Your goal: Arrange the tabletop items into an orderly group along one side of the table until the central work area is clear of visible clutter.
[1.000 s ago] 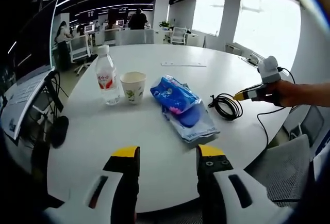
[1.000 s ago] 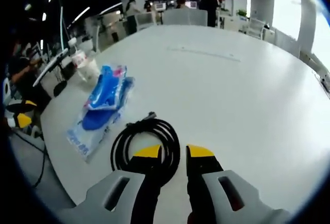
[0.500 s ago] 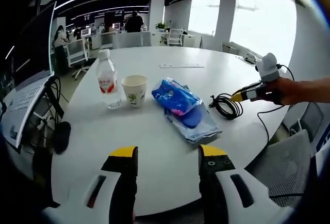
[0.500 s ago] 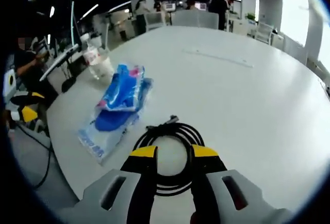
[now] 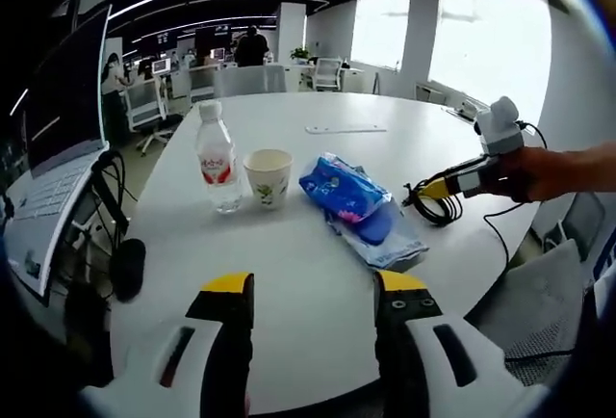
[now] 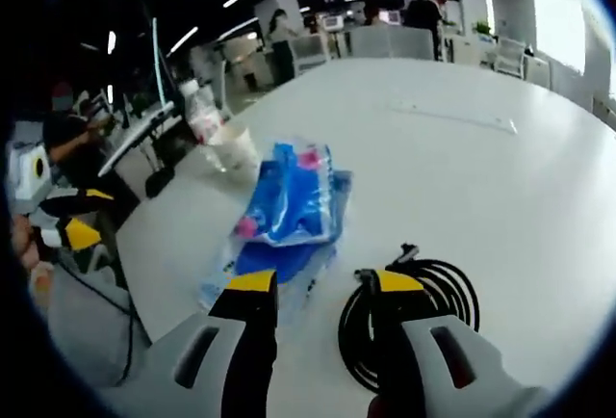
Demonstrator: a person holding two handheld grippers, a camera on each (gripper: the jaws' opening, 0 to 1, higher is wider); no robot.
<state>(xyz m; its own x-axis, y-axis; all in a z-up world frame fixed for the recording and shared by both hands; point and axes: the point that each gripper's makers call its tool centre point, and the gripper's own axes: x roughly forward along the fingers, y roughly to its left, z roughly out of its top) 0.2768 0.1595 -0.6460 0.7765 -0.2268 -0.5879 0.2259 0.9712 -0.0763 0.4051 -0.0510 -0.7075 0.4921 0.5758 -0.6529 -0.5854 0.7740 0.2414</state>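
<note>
The cable (image 6: 414,317), a black coil, lay near the table's edge, just beside the blue packet (image 6: 289,211). Our right gripper (image 6: 318,283) stood over it with jaws apart: the right jaw overlapped the coil's near-left side, the left jaw hung over bare table between coil and packet. Nothing was held; whether that jaw touched the cable we could not tell. In the left gripper view the same gripper (image 5: 435,188) reached in from the right, its yellow tip at the cable (image 5: 441,208).

The packet (image 5: 354,201) lay in the middle of the row, with the paper cup (image 5: 268,177) near it and the bottle (image 5: 220,169) upright just beside the cup. Our left gripper (image 5: 316,285) hovered open and empty over bare table, well short of all of them.

We judged the step to be taking up the cable, with the tidying barely begun, as all four things sat across the working area. The next move called for closing across the coil's strands so the loops lifted together, then setting it beside the others at one side.

The table (image 5: 289,274) was round, white and glossy, with a thin pale strip (image 5: 346,129) farther back. Around it was an open office with desks, chairs, ceiling strip lights, bright windows and people in the distance.
</note>
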